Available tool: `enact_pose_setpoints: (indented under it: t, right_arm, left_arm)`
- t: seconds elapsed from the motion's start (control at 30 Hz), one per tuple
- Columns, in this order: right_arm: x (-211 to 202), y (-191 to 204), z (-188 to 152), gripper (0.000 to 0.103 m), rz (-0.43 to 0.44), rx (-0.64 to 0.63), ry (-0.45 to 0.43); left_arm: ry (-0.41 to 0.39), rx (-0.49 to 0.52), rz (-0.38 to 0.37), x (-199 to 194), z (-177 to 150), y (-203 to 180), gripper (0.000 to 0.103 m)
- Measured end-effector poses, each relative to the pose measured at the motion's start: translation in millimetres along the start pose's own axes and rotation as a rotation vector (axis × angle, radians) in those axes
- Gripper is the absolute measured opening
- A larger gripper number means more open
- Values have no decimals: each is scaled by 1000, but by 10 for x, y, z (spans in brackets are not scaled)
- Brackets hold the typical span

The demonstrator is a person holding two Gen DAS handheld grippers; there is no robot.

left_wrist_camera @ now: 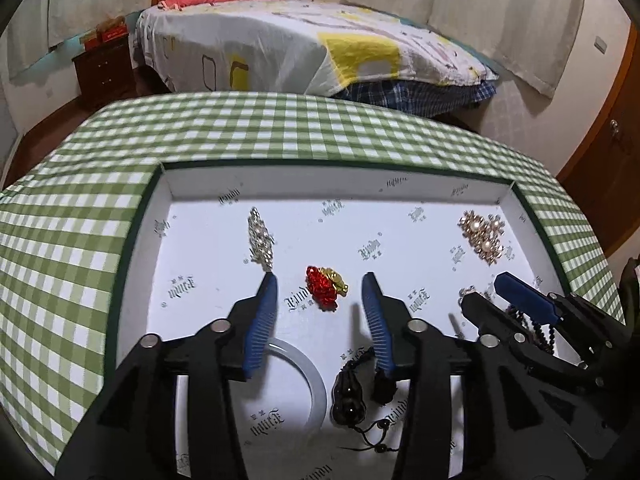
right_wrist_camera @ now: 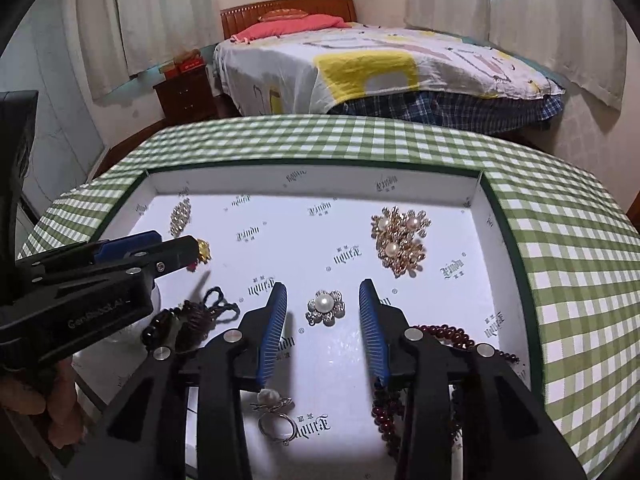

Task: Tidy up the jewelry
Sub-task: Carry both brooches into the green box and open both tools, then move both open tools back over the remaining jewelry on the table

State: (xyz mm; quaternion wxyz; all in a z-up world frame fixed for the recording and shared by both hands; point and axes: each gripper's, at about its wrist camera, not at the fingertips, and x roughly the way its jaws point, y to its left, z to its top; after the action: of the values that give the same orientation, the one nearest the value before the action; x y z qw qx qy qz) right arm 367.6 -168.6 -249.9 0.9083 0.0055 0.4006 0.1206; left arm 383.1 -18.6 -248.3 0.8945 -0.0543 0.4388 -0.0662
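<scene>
Nearest the left wrist lens, a pale bangle (left_wrist_camera: 310, 376) and a dark gourd-shaped pendant (left_wrist_camera: 347, 398) lie on the floor of the white tray (left_wrist_camera: 200, 200), partly under the left gripper (left_wrist_camera: 320, 280), whose blue-padded jaws stand wide apart holding nothing. Between its tips sits a red and gold charm (left_wrist_camera: 326, 287); a silver rhinestone brooch (left_wrist_camera: 261, 245) lies just past its left tip, and a gold pearl brooch (left_wrist_camera: 483, 237) rests in the far right corner. From the right wrist, a pearl ring (right_wrist_camera: 273, 414) lies closest, beside dark red beads (right_wrist_camera: 448, 332) running under the right gripper (right_wrist_camera: 323, 286), also spread open and empty. A small pearl flower brooch (right_wrist_camera: 325, 307) sits between its tips, untouched. All of it rests in the tray on the green checked tablecloth (right_wrist_camera: 560, 260).
</scene>
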Motion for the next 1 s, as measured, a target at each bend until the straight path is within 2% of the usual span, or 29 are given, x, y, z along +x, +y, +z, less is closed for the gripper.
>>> enact_pose_setpoints:
  t: [0.27, 0.47, 0.67, 1.0]
  right_arm:
    - [-441, -9, 12, 38, 0, 10, -88]
    - [-892, -81, -158, 38, -23, 30, -149]
    - [-1184, -182, -499, 38, -57, 59, -137]
    - [-1429, -322, -1067, 38, -108, 85, -66]
  left_arm:
    - [-126, -33, -18, -501, -51, 21, 54]
    - [-198, -77, -14, -927, -291, 79, 54]
    - [-184, -116, -17, -1166, -606, 159, 54]
    - [-127, -103, 6, -1445, -1210, 184, 54]
